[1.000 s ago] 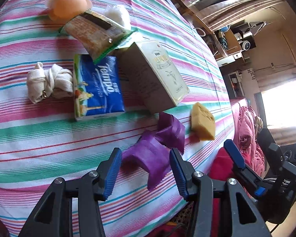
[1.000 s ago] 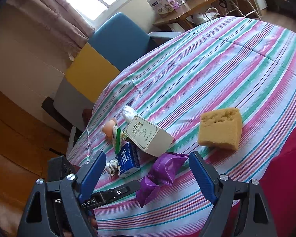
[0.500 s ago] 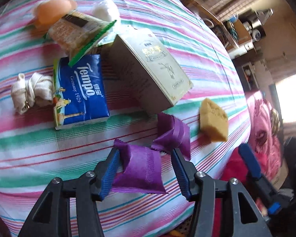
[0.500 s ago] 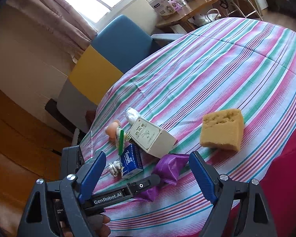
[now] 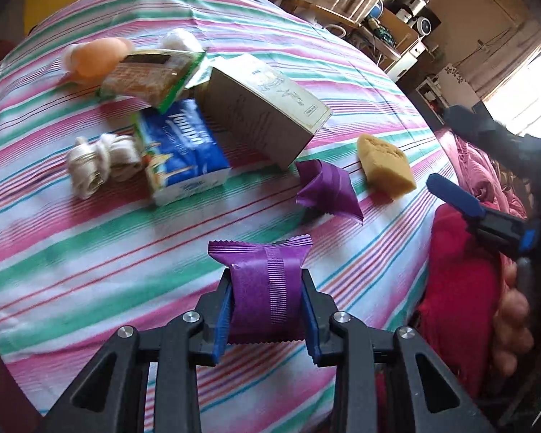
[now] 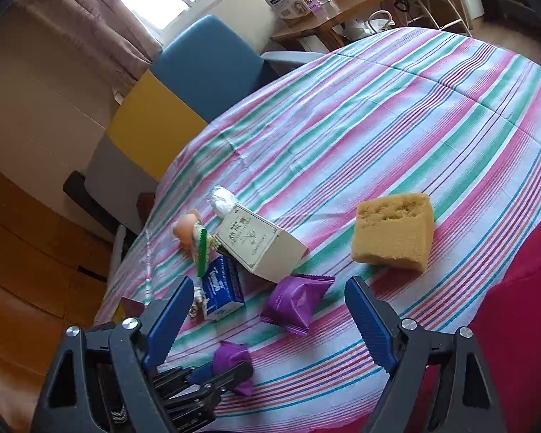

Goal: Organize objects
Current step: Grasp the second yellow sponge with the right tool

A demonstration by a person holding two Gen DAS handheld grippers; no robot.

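on the striped cloth (image 5: 90,252): a loose cluster of things lies toward the far left side
left claw (image 5: 267,310): closed on a purple packet (image 5: 267,288), both blue pads pressed to its sides, the packet raised just over the cloth's near edge
right claw (image 6: 267,321): wide open, nothing between its fingers, hovering near the cloth's near edge
second packet (image 6: 295,303): purple, lying on the cloth just ahead of the right claw, beside the box's near corner
box (image 5: 267,108): cream carton lying tilted, one end propped on the pile behind it
tissue pack (image 5: 184,151): blue, flat on the cloth, touching the box's left side
sponge (image 6: 393,231): yellow block on the cloth, right of the box, apart from it
snack bag (image 5: 151,79): green-edged, resting across the tissue pack and box top
white bundle (image 5: 101,162): knotted cloth just left of the tissue pack
toy (image 5: 97,57): peach-coloured, rounded, at the far end of the cluster, blurred
chair (image 6: 209,65): blue, behind the table
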